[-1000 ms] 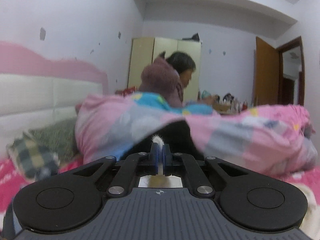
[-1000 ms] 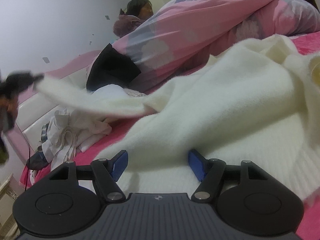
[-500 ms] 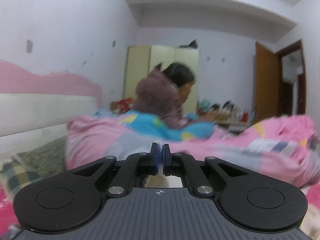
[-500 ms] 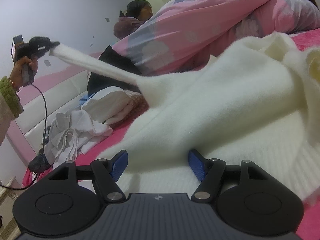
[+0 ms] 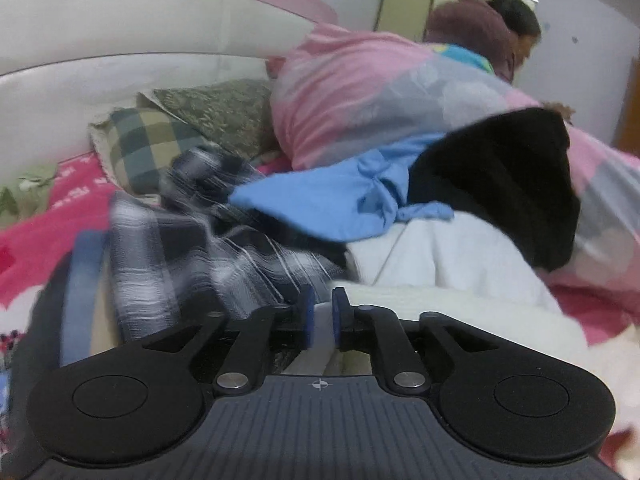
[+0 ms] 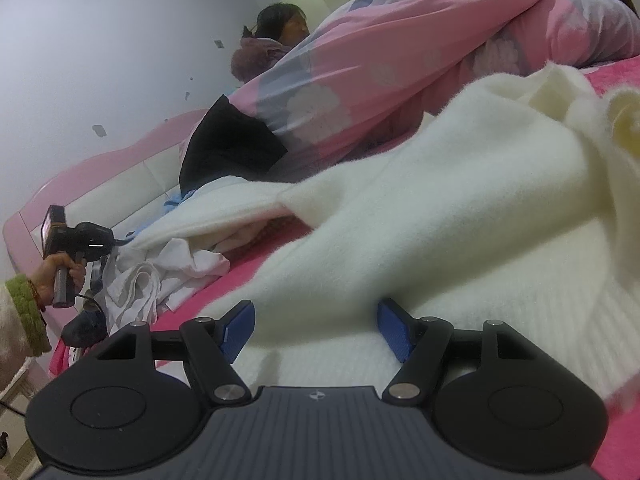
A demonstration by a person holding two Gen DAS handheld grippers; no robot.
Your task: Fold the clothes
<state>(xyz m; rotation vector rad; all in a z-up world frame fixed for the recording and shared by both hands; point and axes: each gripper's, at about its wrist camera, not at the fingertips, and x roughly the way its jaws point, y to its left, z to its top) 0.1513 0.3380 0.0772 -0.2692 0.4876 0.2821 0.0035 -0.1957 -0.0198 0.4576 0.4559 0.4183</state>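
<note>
A cream knit sweater (image 6: 440, 200) lies spread on the pink bed. Its ribbed hem runs between the blue pads of my right gripper (image 6: 316, 328), which stands open and low against the fabric. One sleeve (image 6: 208, 216) stretches left toward my left gripper (image 6: 86, 240), held low by a hand in a green cuff. In the left wrist view my left gripper (image 5: 323, 316) is shut on the sweater's sleeve (image 5: 440, 304), with white fabric pinched between its pads.
A pile of clothes lies ahead of the left gripper: a dark plaid shirt (image 5: 192, 248), a blue garment (image 5: 320, 200), a black one (image 5: 500, 184), a white one (image 5: 440, 252). Behind them are a pink quilt (image 5: 360, 92), a checked pillow (image 5: 140, 144) and the headboard (image 5: 120, 40). A person (image 6: 280, 36) sits beyond the quilt.
My left gripper has dropped from high in the air down to the bed beside the clothes pile, still holding the sleeve. The right gripper has stayed put and open.
</note>
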